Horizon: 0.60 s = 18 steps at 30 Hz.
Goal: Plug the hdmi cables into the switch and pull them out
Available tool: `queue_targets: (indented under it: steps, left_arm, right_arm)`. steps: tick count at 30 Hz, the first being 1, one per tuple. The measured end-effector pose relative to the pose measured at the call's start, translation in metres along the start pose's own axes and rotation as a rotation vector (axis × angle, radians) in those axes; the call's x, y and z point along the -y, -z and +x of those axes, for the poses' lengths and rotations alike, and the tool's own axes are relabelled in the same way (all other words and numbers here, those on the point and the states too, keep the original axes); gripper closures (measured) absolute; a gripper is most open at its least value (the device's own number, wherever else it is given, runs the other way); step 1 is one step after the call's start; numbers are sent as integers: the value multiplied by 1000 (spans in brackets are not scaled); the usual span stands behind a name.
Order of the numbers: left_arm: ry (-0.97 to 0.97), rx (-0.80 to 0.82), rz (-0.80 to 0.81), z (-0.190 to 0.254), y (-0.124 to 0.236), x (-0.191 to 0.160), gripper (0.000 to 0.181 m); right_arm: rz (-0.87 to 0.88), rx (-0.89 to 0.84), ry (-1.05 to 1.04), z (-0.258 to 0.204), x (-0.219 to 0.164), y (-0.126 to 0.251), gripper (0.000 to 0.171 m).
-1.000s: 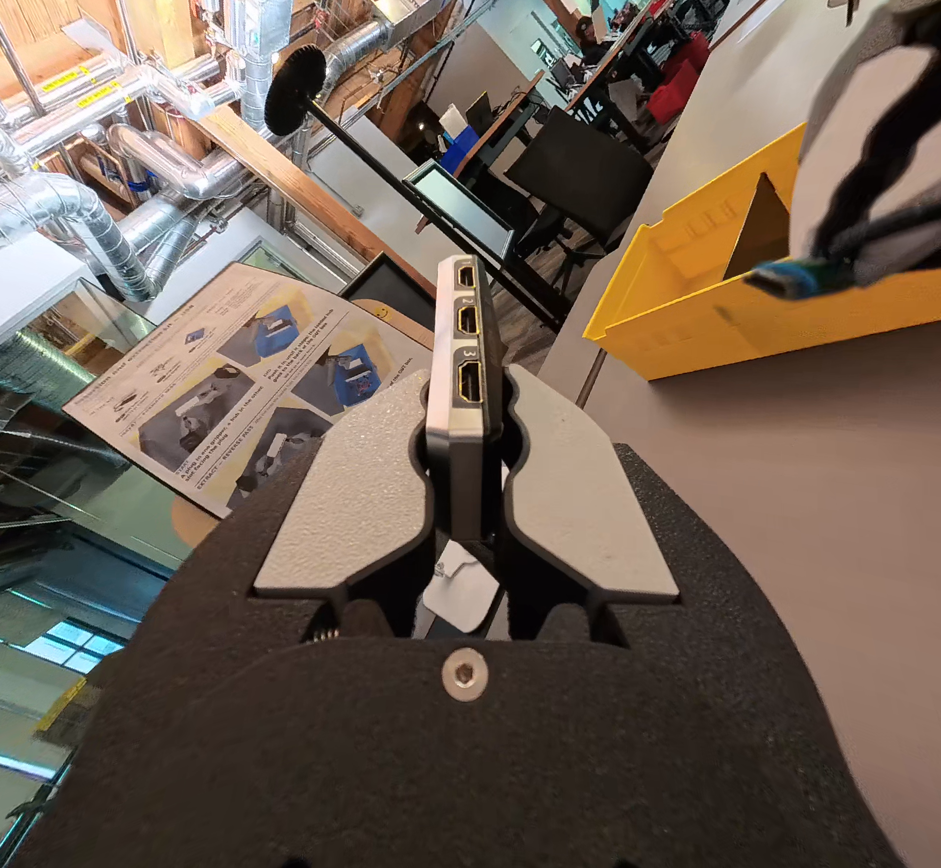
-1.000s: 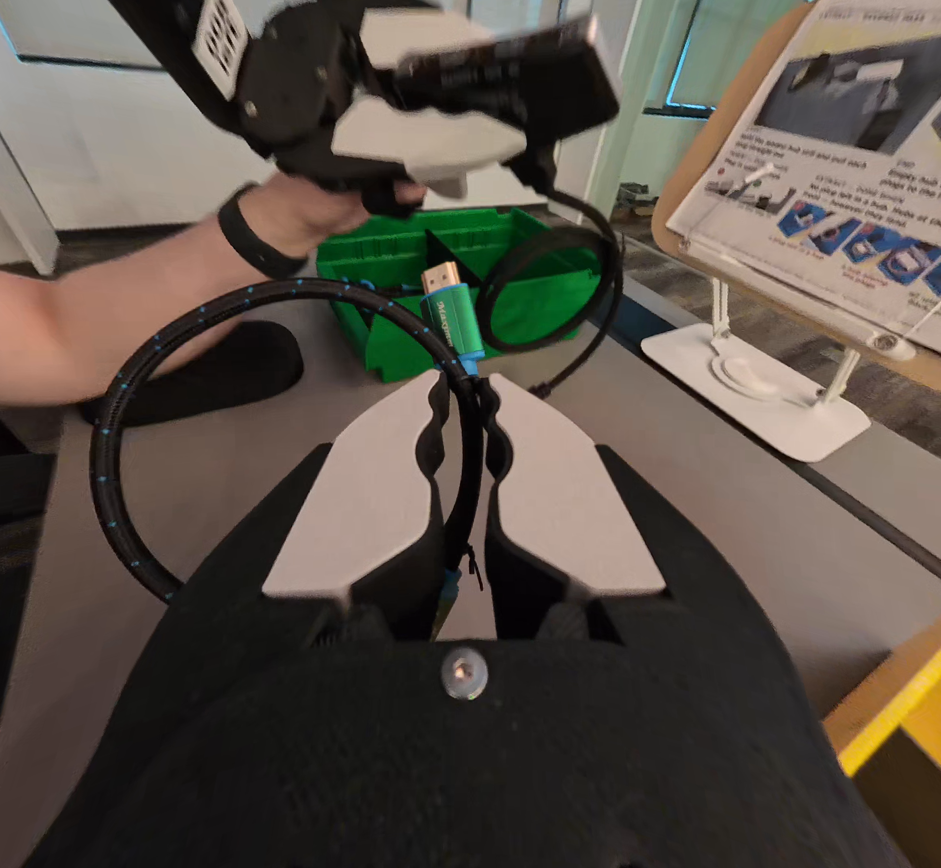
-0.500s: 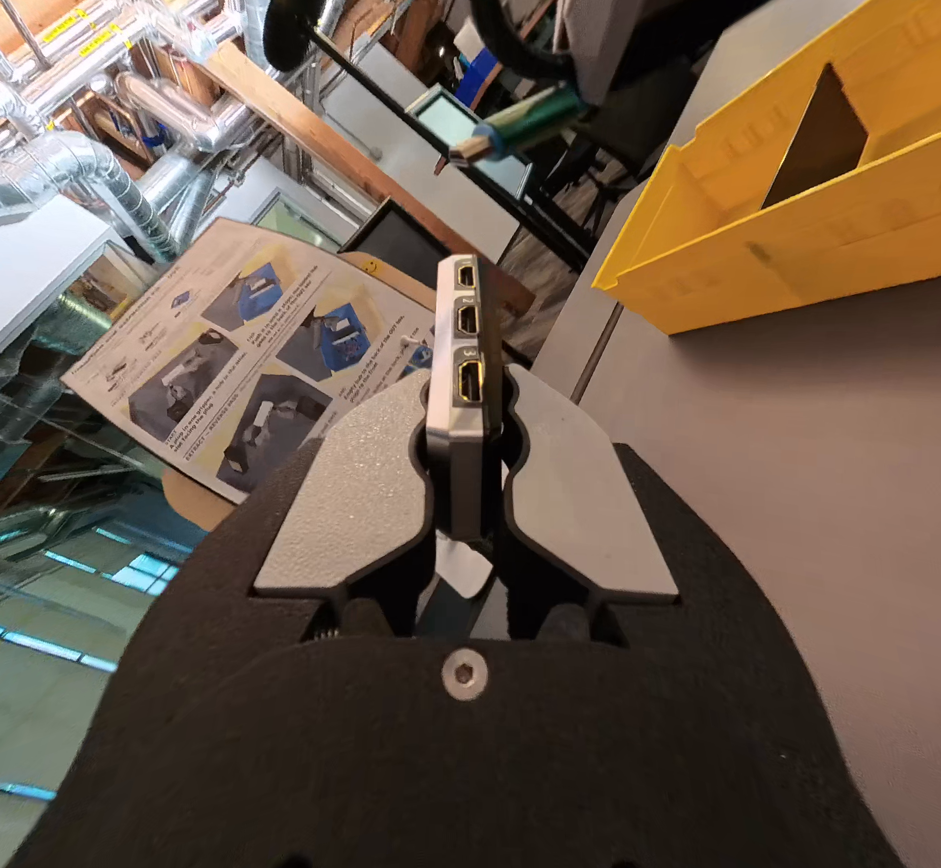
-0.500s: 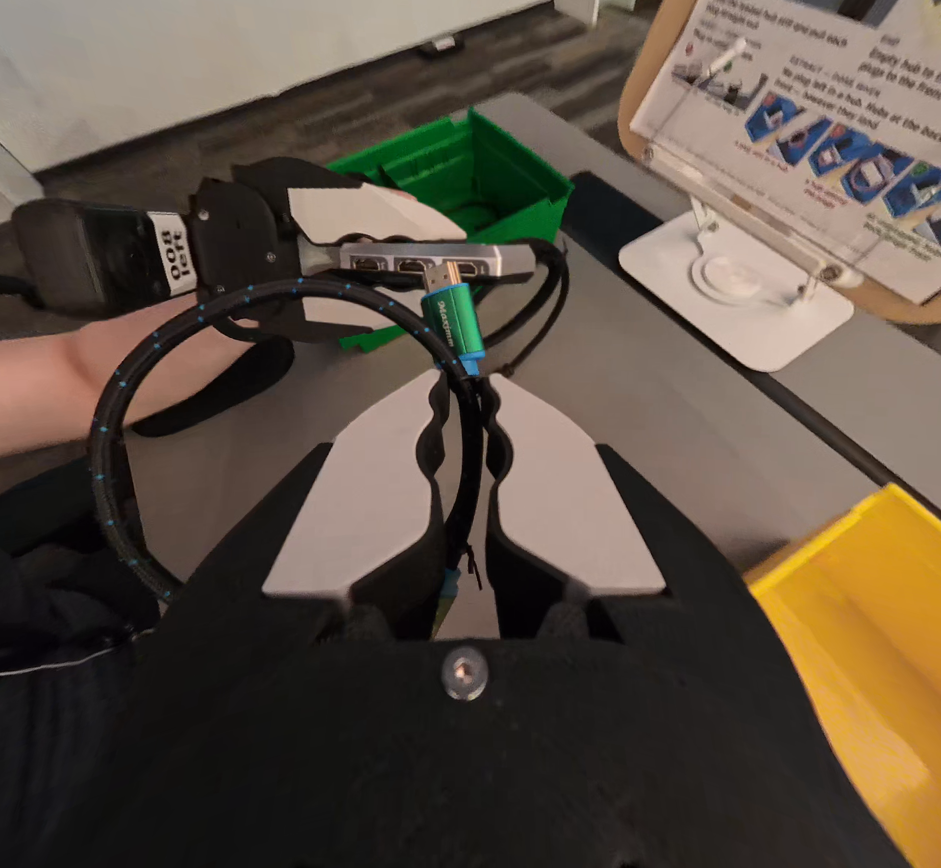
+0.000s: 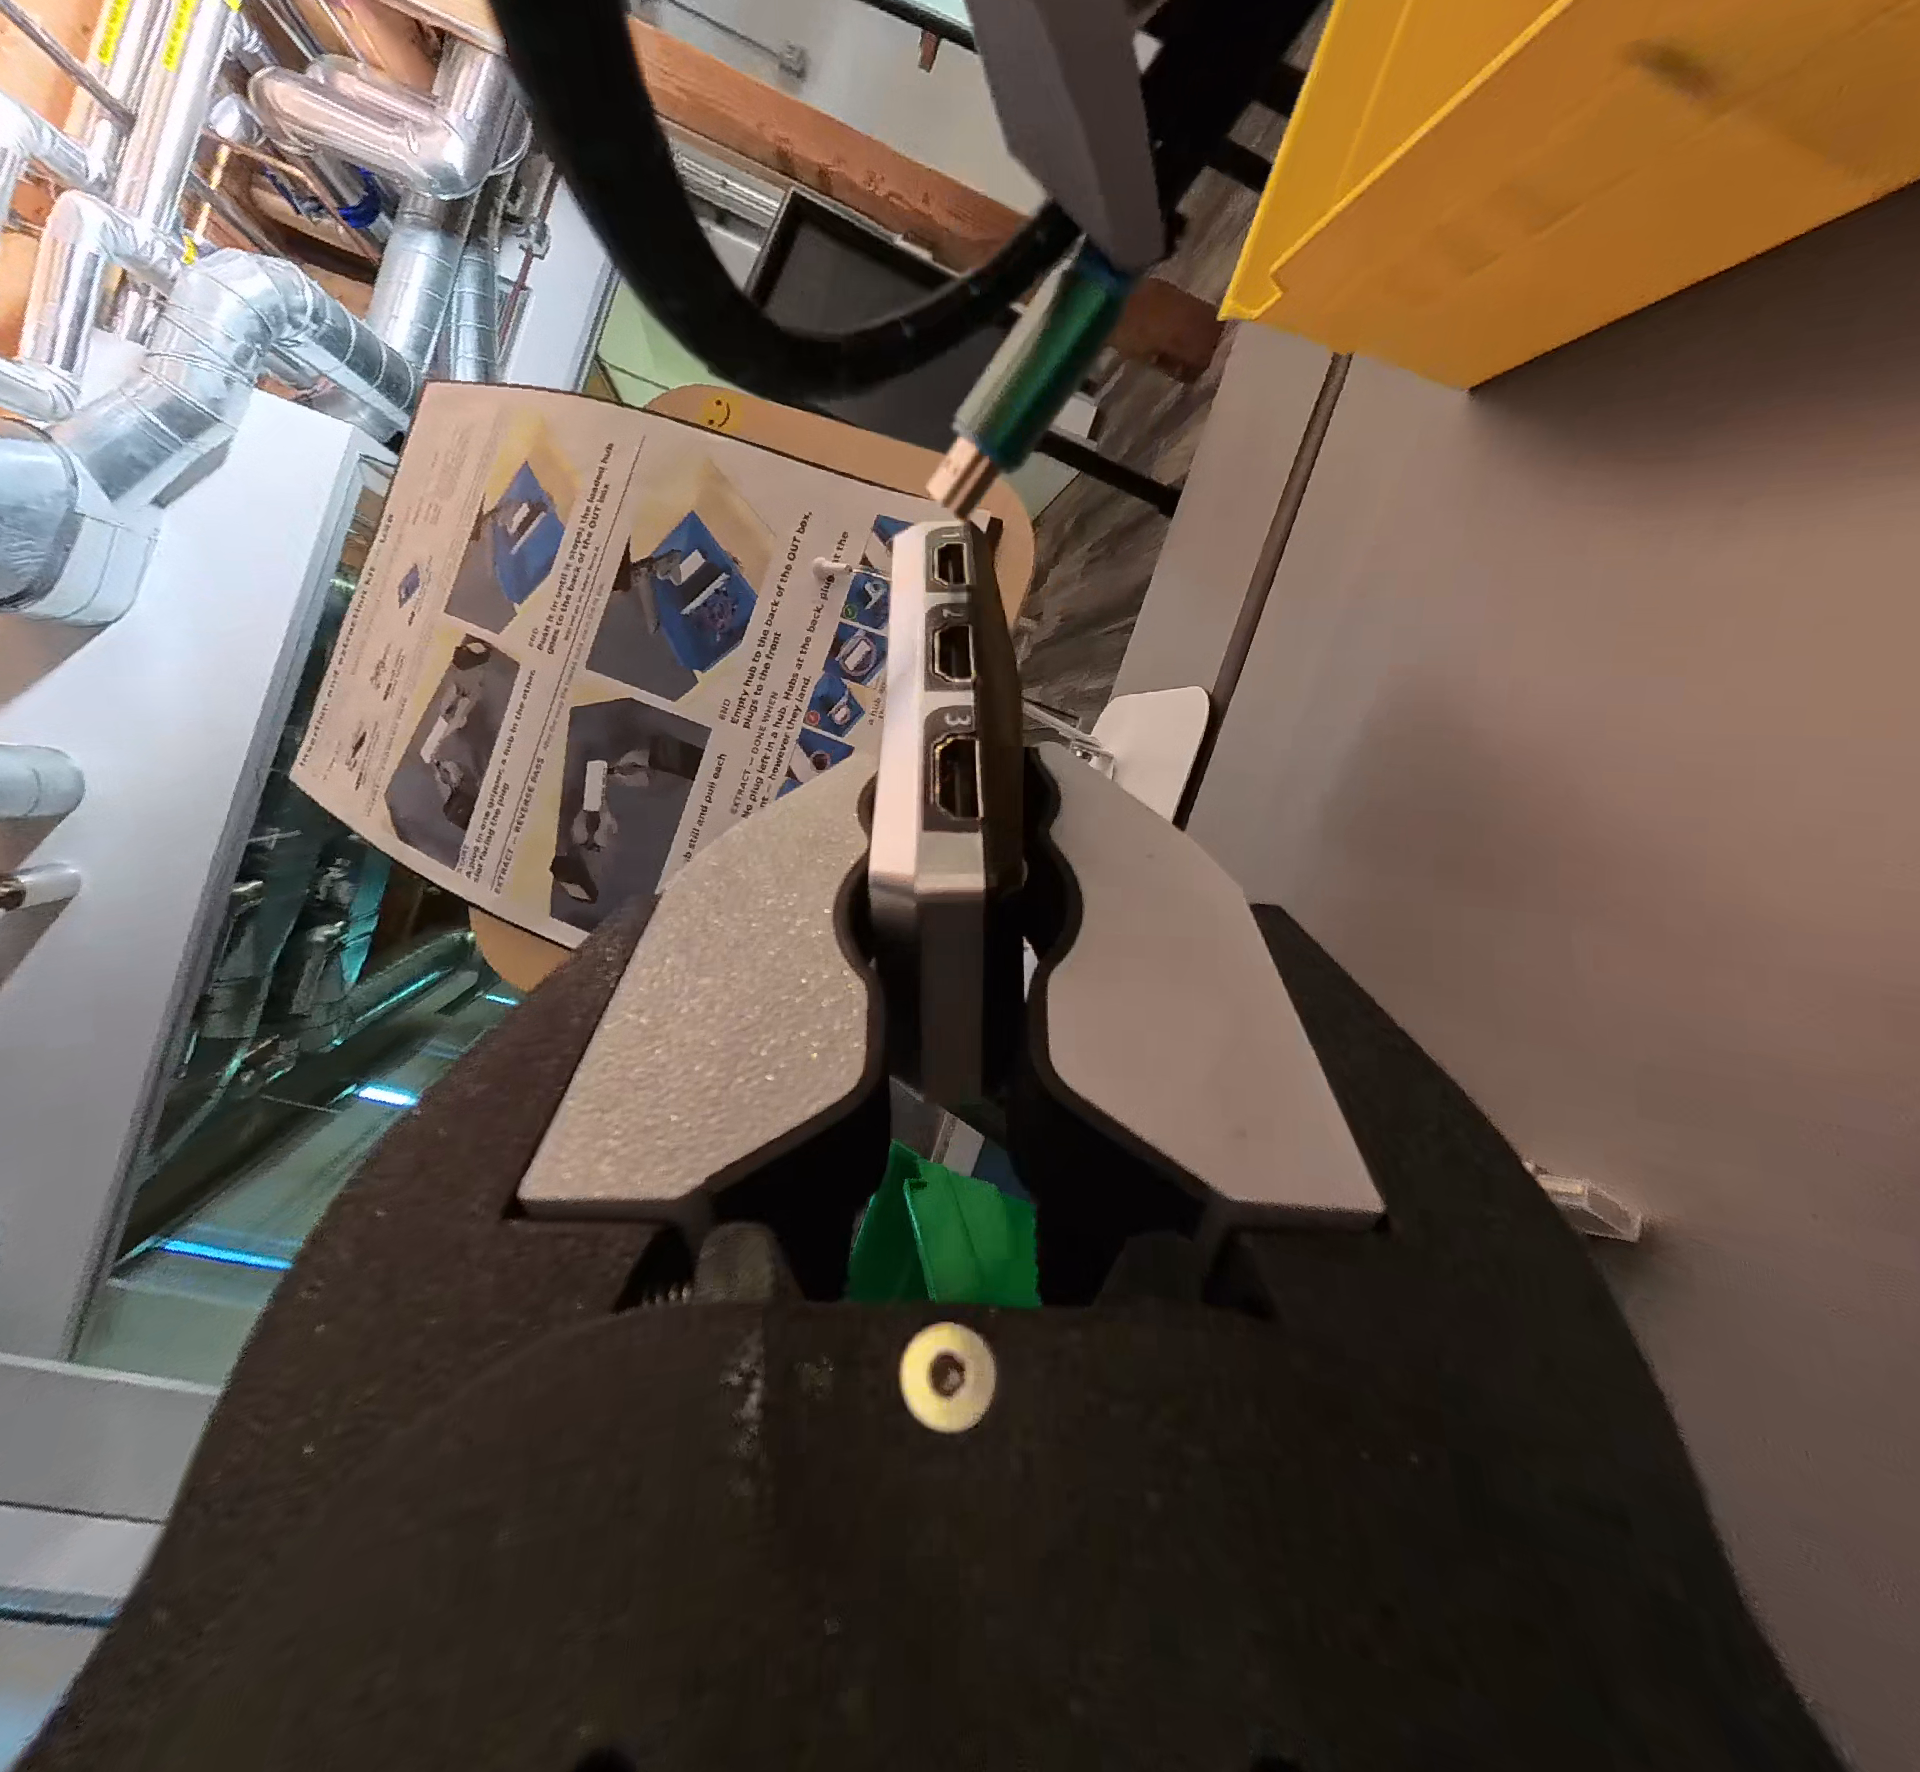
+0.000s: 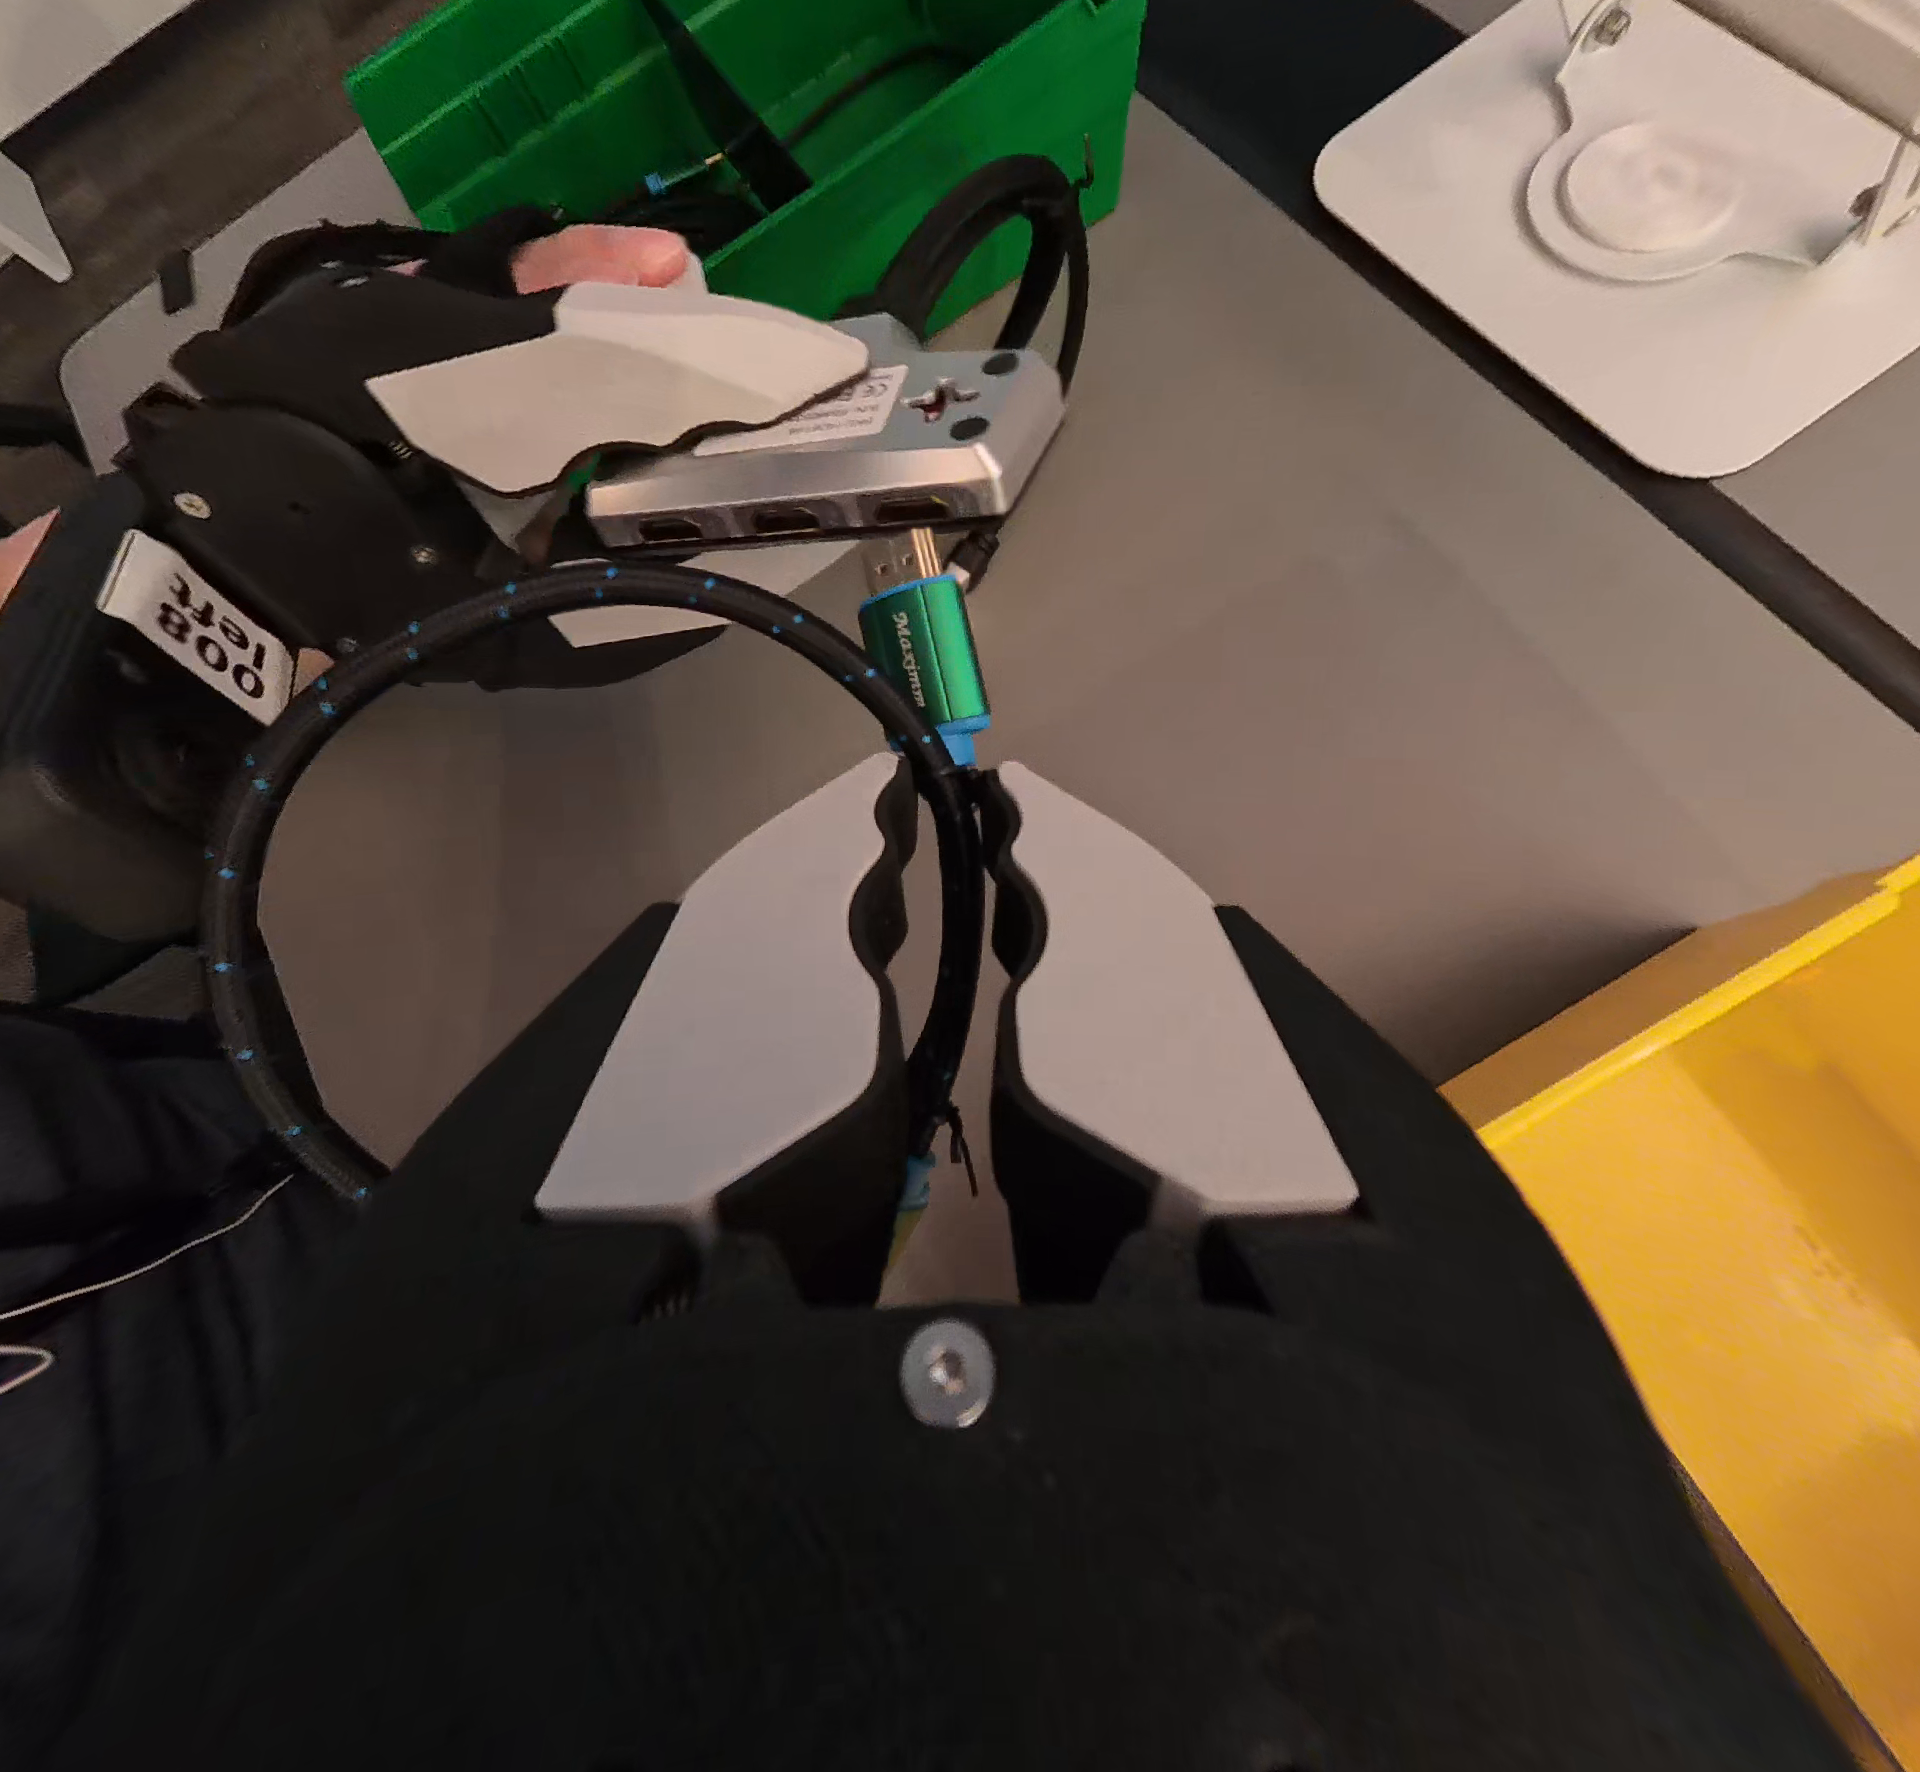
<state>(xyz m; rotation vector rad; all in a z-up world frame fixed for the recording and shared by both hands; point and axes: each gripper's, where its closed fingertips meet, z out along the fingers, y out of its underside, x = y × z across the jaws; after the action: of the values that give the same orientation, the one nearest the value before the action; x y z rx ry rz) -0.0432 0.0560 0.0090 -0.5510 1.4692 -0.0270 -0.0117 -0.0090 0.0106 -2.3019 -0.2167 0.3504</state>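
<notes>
Fingers on your right gripper (image 6: 948,766) are clamped tight on the braided HDMI cable (image 6: 940,943), just behind the green plug (image 6: 925,657). Fingers on your left gripper (image 5: 951,849) are closed on the silver switch (image 5: 940,787), pinching its flat faces at one end, with its three ports facing the incoming plug.

Position: the plug's metal tip sits just short of the end port (image 6: 904,509), the one farthest from your left fingers. It looks slightly angled to the port, not yet seated.

Handling, my read:
- The switch is small, light and rigid, with a smooth metal shell. It's held only at one end, so a push on the far port will lever it in your grip. Brace it.
- The cable is stiff and springy; the loop (image 6: 312,756) to your left wants to twist the plug. Gripping the cable rather than the plug body lets the plug flex off-axis. Hold as near the strain relief as you can.
- The port is a tight fit, so square the plug up before pushing. Don't force it at an angle.

A green bin (image 6: 790,39) sits behind the switch and a yellow bin (image 6: 1714,1151) on your right, both on the grey worktop (image 6: 1351,683).
</notes>
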Motion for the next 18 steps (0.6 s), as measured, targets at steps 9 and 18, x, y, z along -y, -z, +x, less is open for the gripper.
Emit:
queue_targets:
  steps: [9,18]
  left_arm:
    - [-85,13,-41,7,-2,-3,159]
    - [-154,21,-70,9,-2,-4,158]
  right_arm:
    - [-28,-18,-14,5,-4,-9,161]
    - [-72,-17,-48,8,-11,-18,160]
